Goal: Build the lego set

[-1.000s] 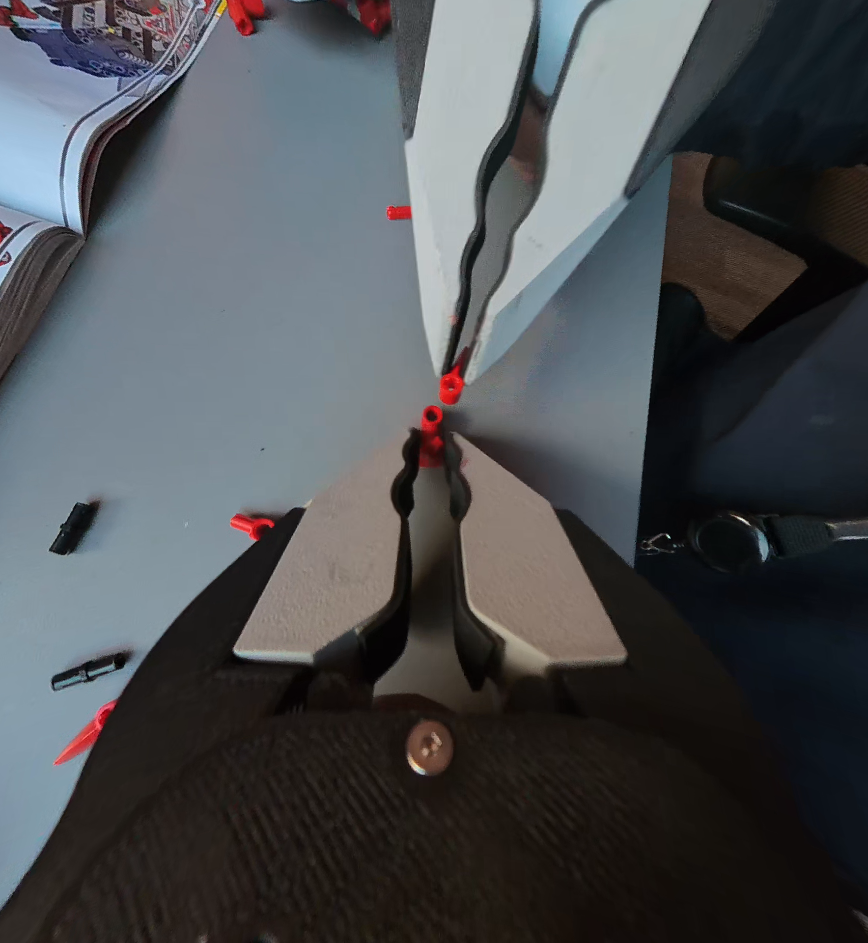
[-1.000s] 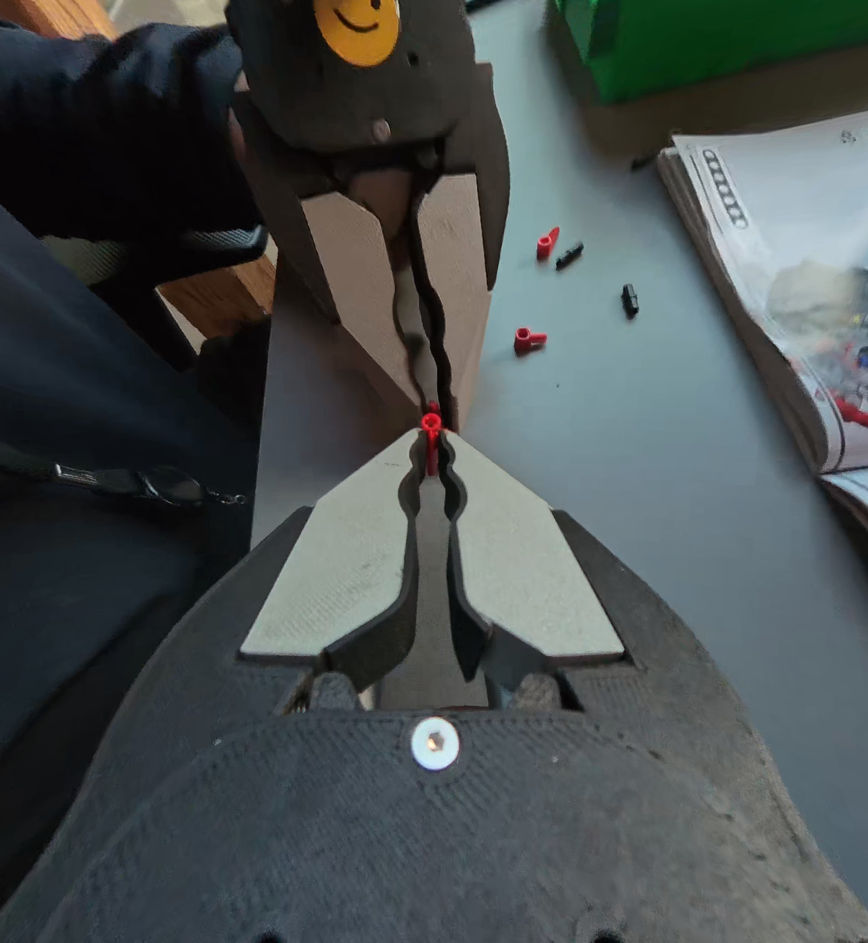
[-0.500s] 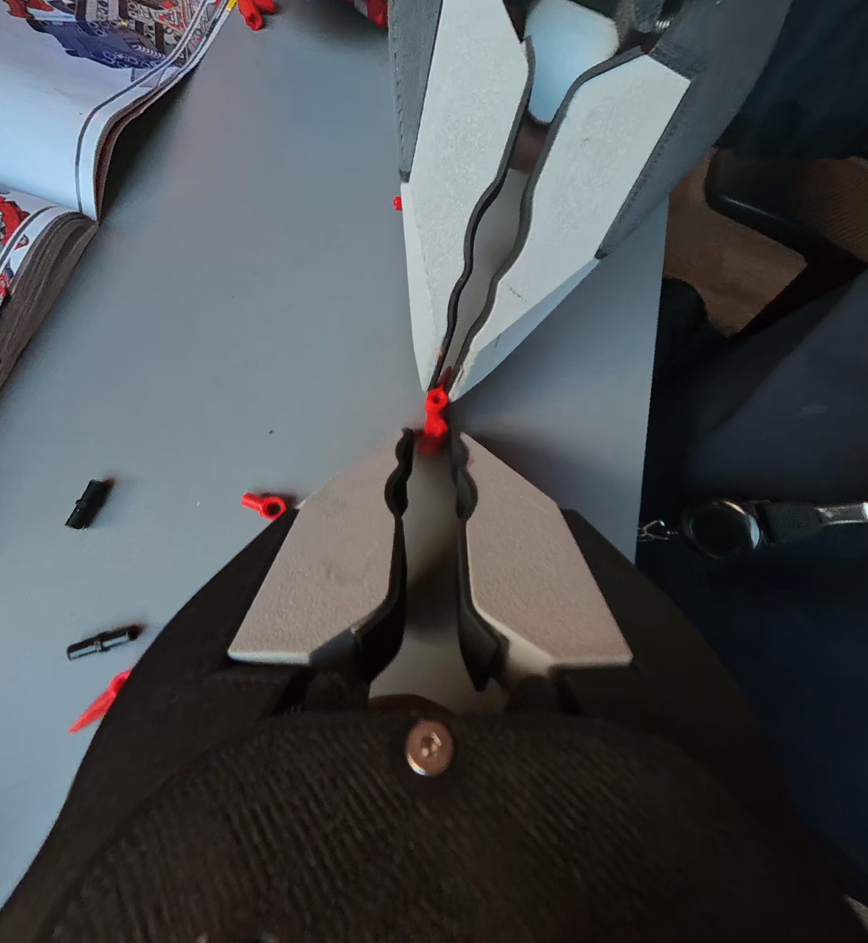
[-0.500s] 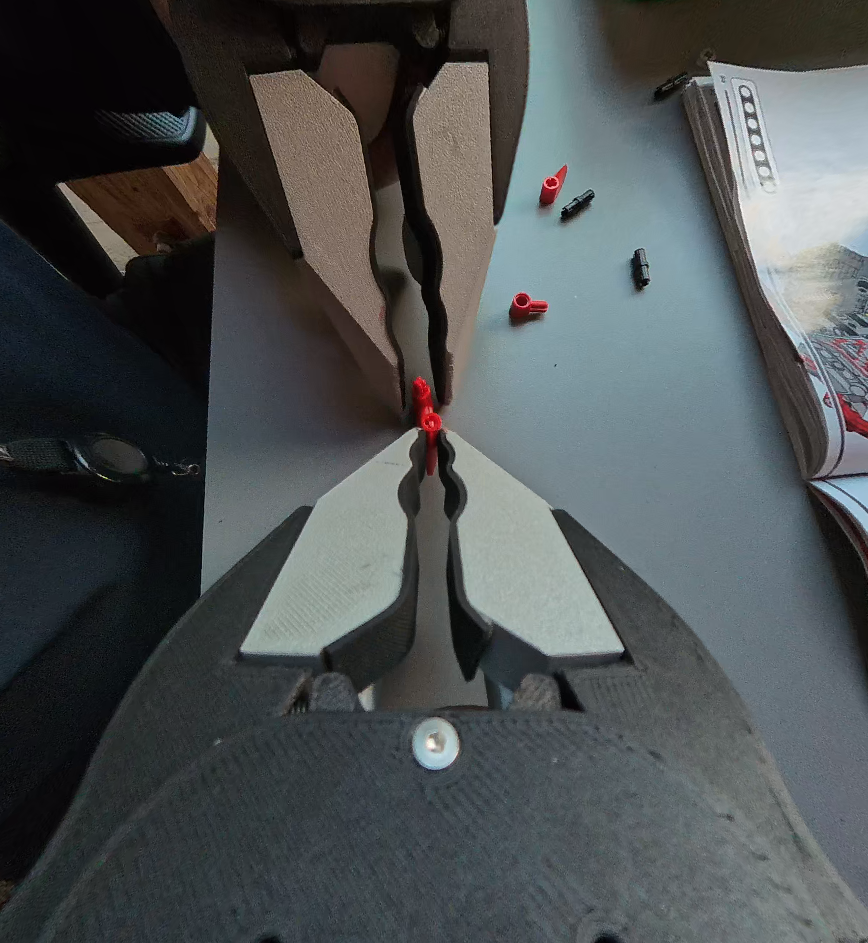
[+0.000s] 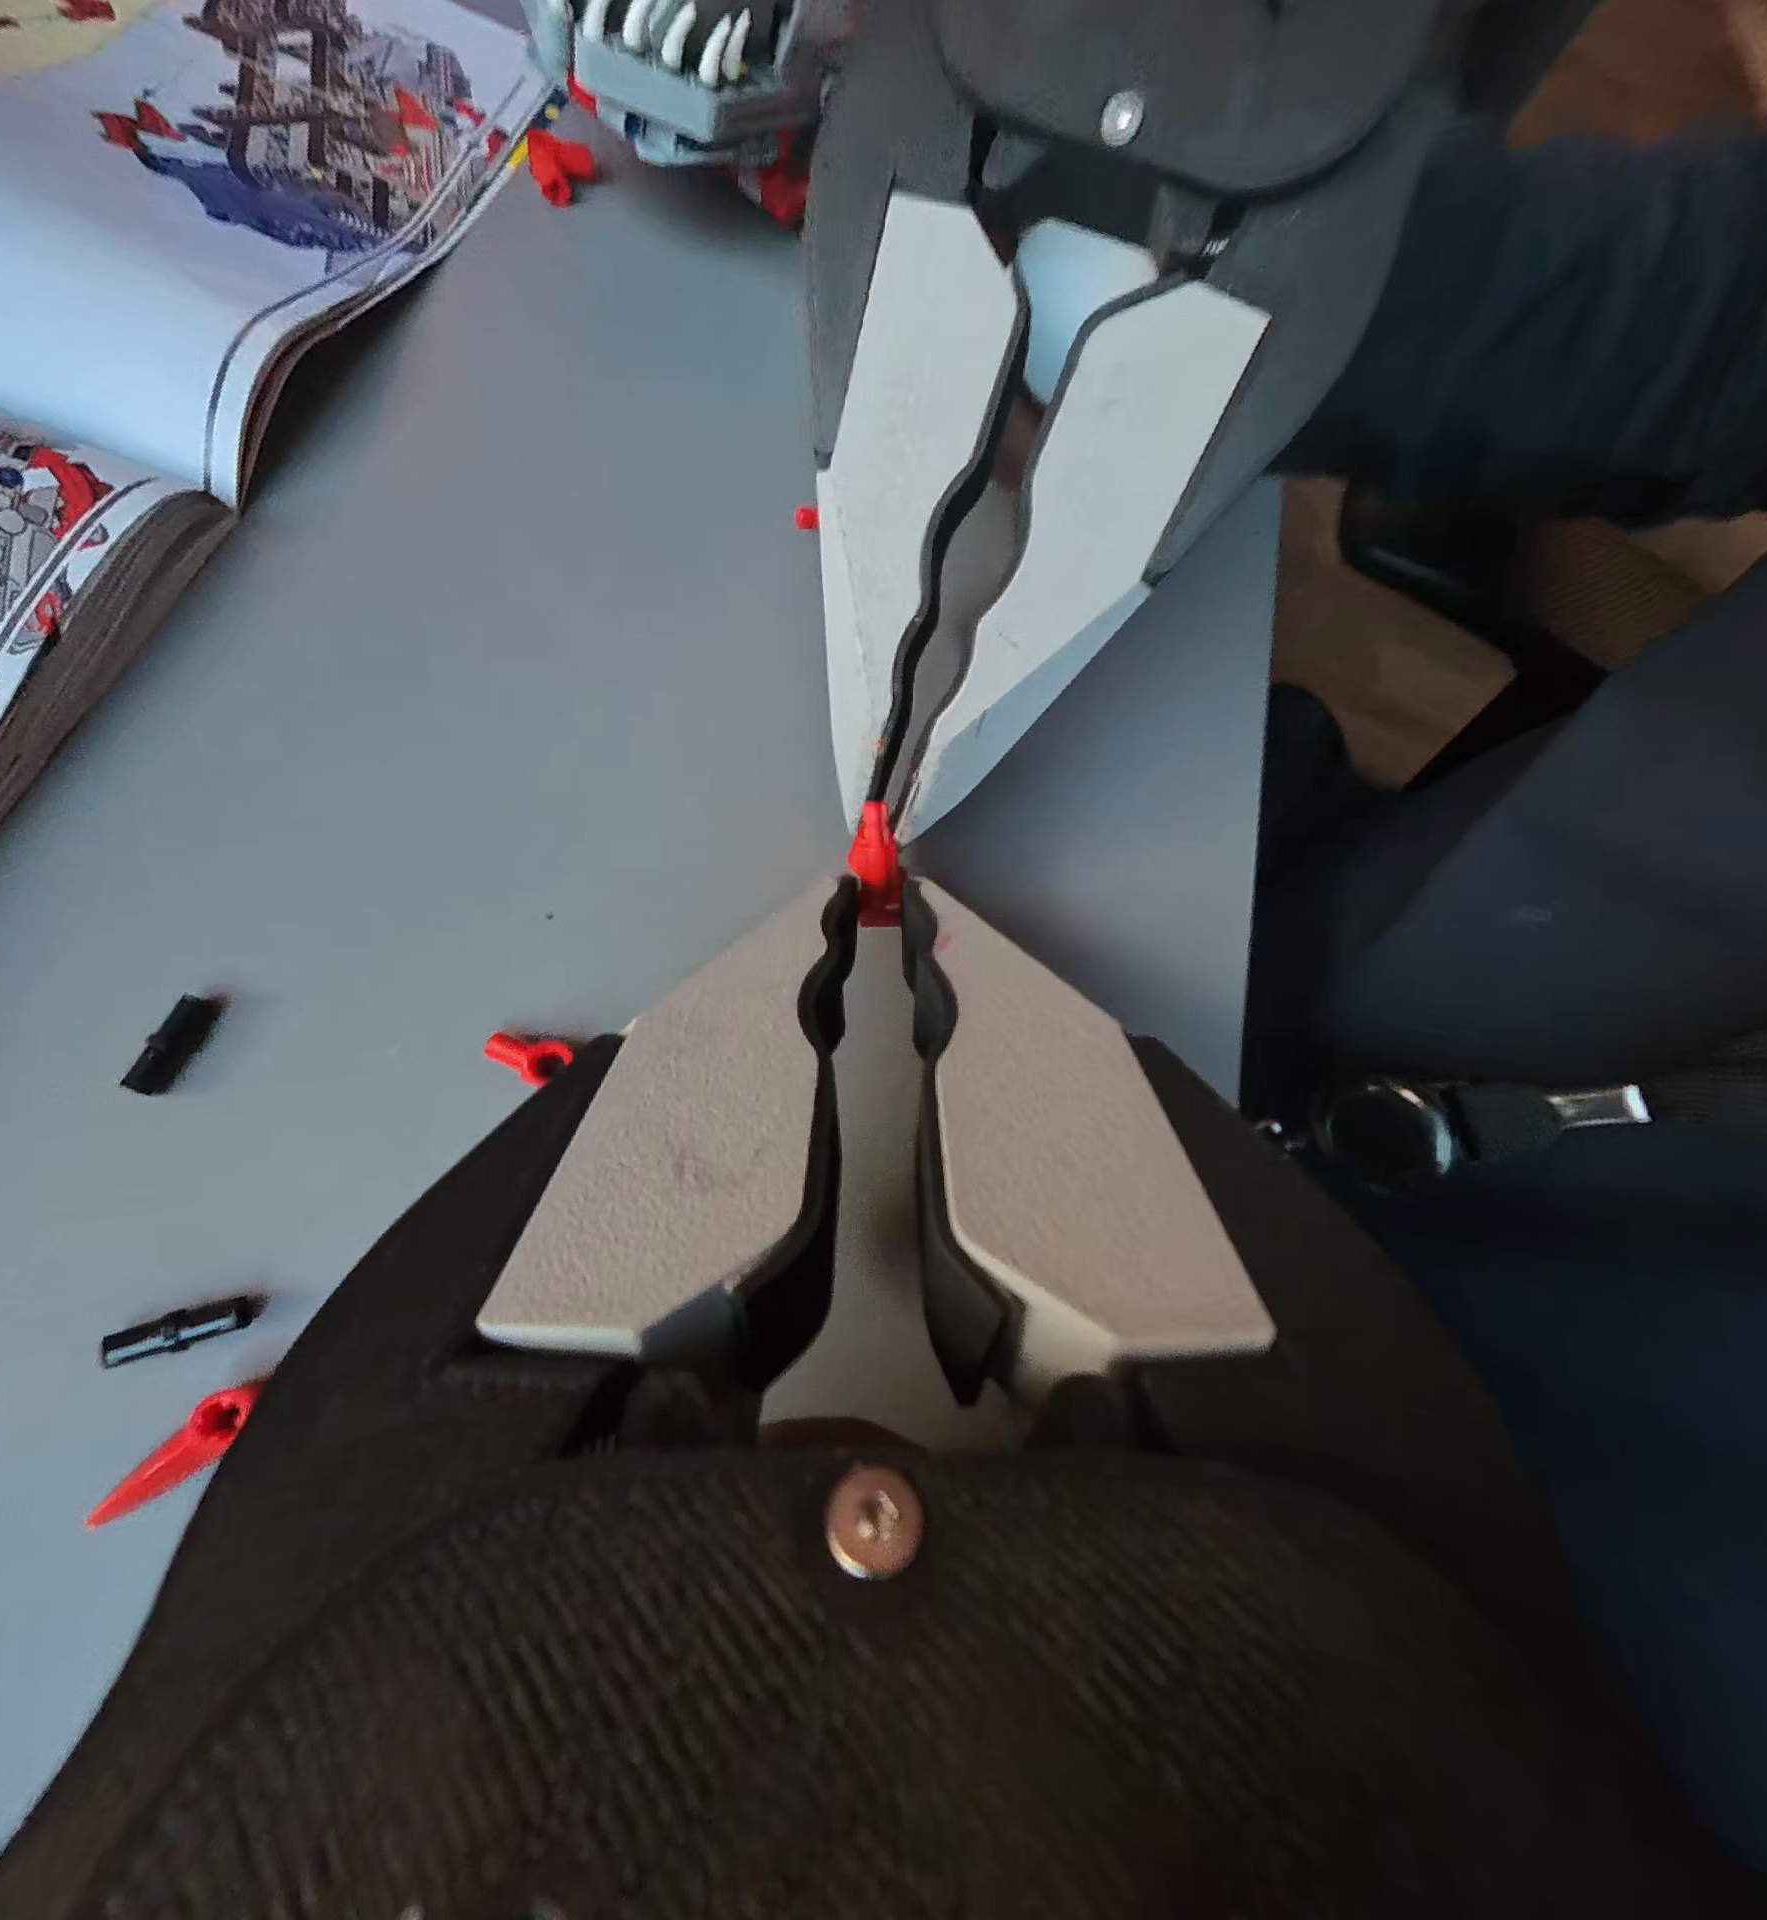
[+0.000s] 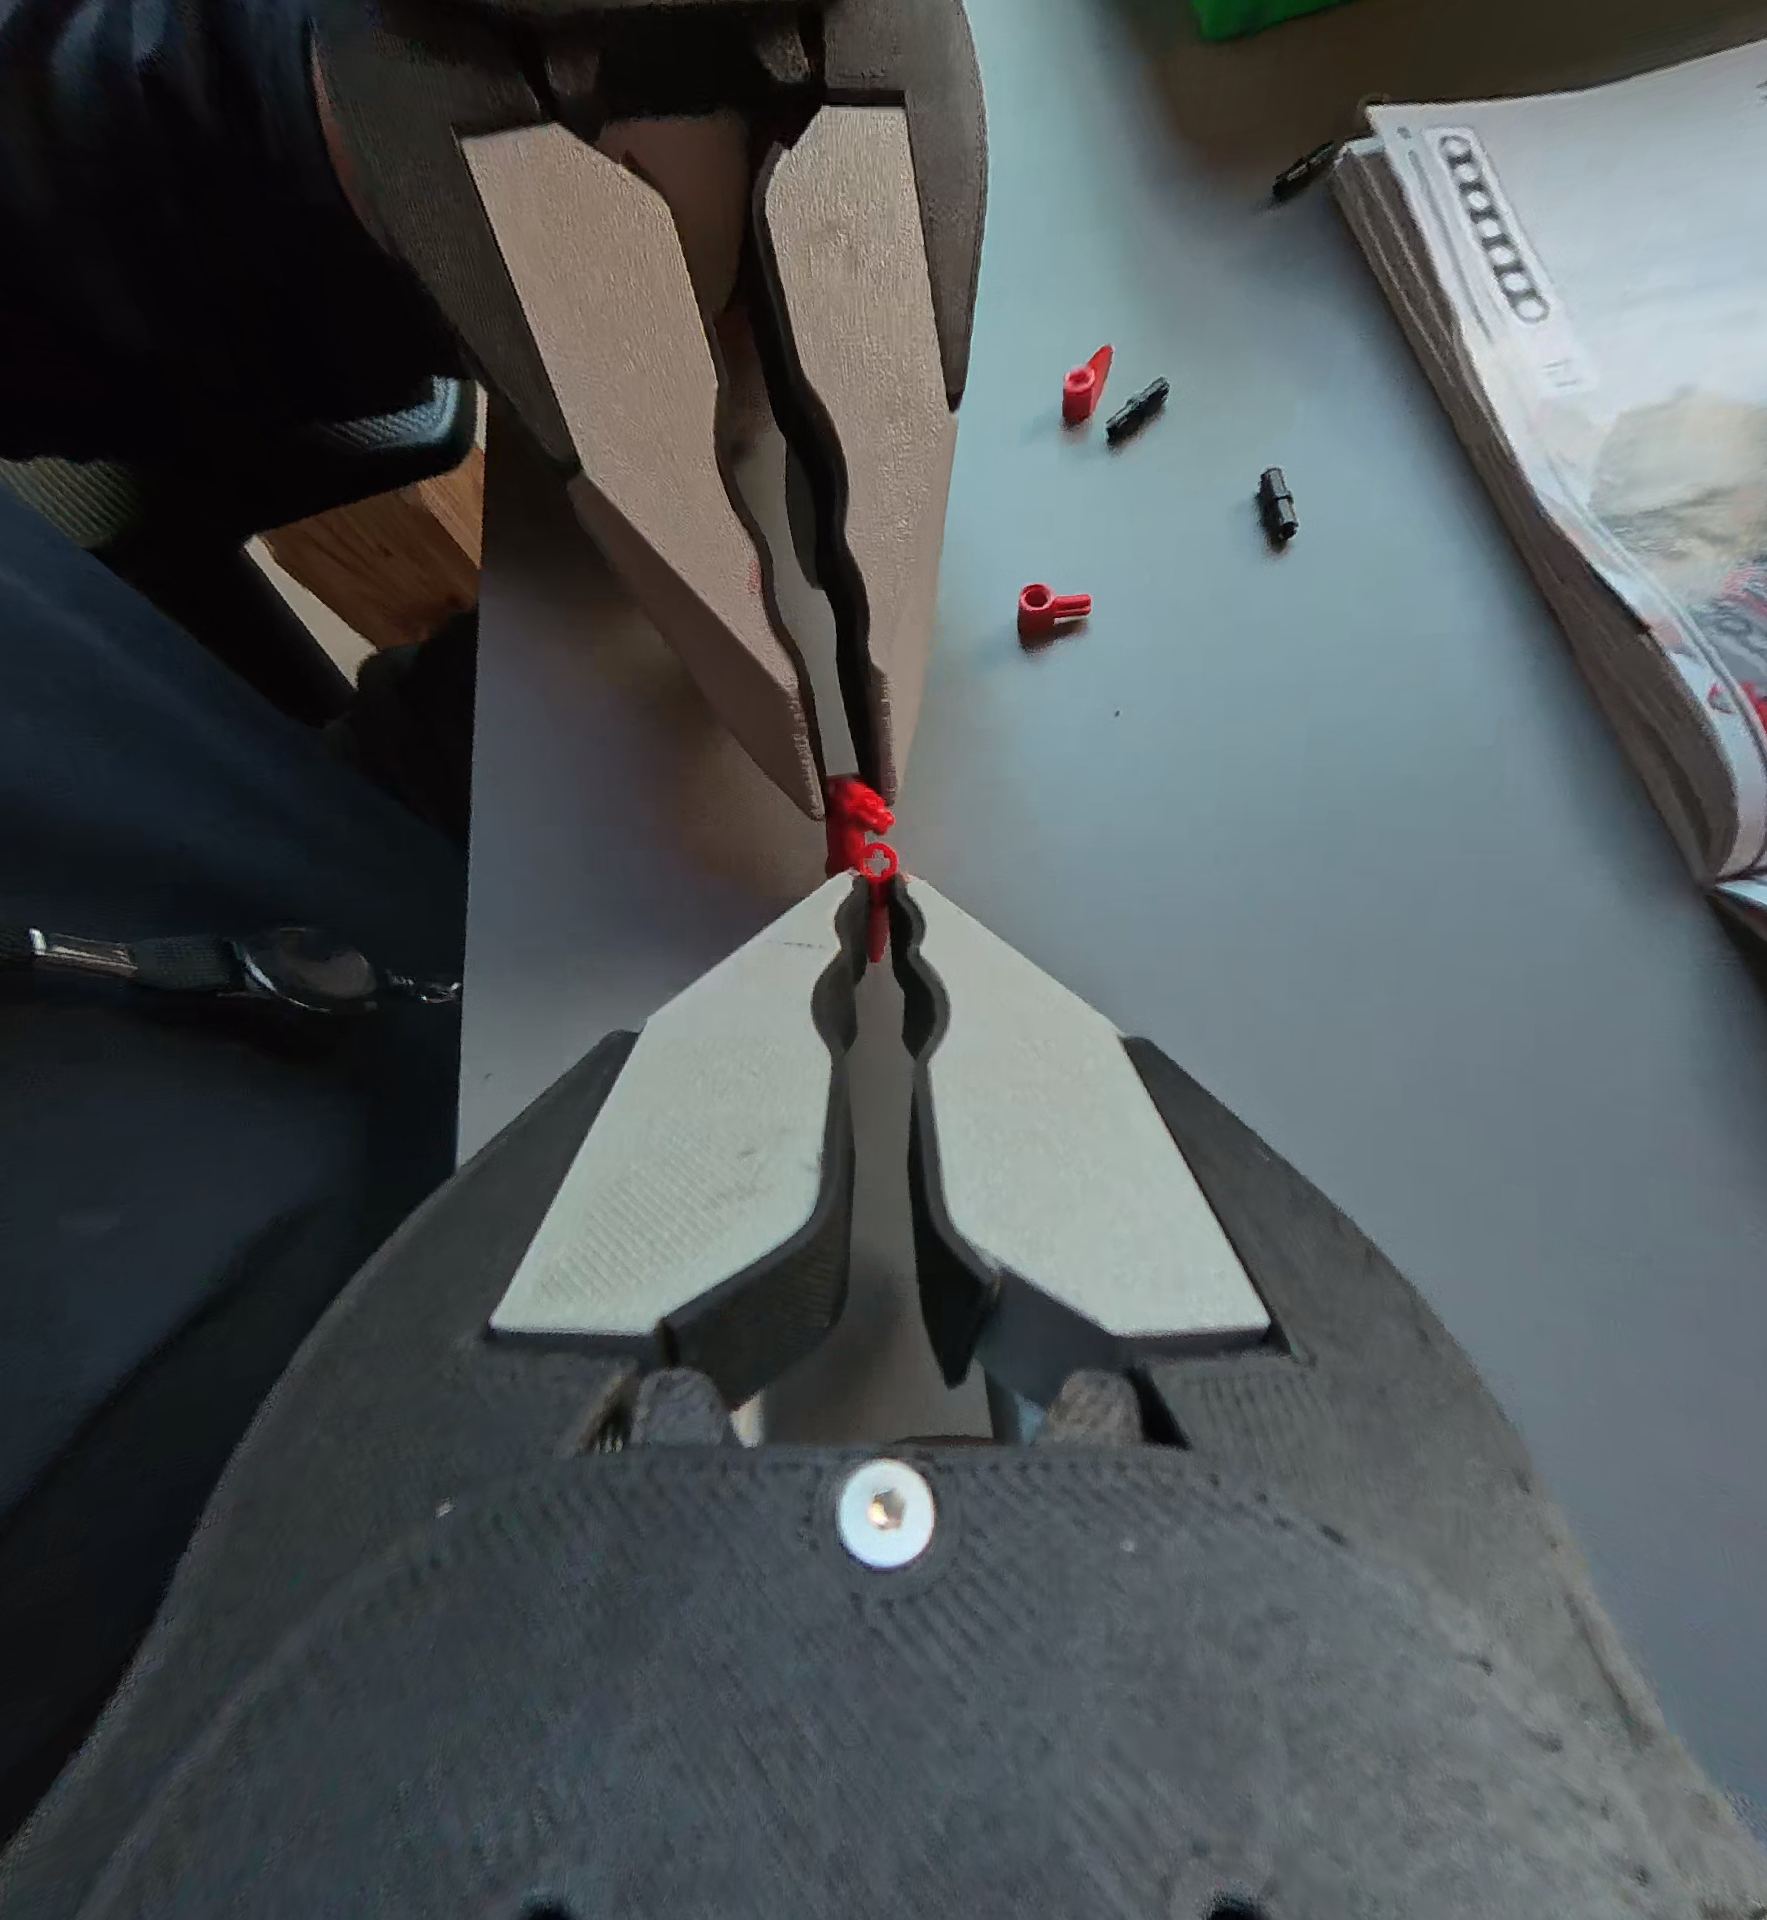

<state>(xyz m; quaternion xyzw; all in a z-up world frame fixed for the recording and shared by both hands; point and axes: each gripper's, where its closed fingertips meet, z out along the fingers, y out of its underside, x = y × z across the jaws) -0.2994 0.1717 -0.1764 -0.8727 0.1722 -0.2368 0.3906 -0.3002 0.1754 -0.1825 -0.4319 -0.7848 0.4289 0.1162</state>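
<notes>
My left gripper [image 5: 877, 902] is shut on a small red Lego connector [image 5: 879, 902] above the grey table near its right edge. My right gripper [image 6: 871, 894] is shut on another small red connector [image 6: 876, 914]. The two grippers meet tip to tip, and the two red pieces touch between them. In the left wrist view the right gripper [image 5: 884, 805] comes in from the top with its piece [image 5: 874, 834]. In the right wrist view the left gripper [image 6: 851, 805] comes in from the top with its piece [image 6: 851, 826].
An open instruction book [image 5: 110, 343] lies at the left, also in the right wrist view [image 6: 1627, 436]. Loose red connectors [image 5: 526, 1051] [image 6: 1050, 611], black pins [image 5: 167, 1041] [image 5: 178, 1330] and a red spike [image 5: 167, 1465] lie on the table [image 5: 505, 644]. A partly built grey model [image 5: 692, 73] stands at the far end. My two grippers' fingertips are within a few centimetres of each other. My left gripper's tips are some 12 centimetres from the red spike [image 5: 167, 1465]. Seen from the right wrist view [image 6: 1093, 375] as well.
The two grippers have closed the small gap between them. The two red pieces, apart a second ago, now touch tip to tip. The loose parts have not moved.
</notes>
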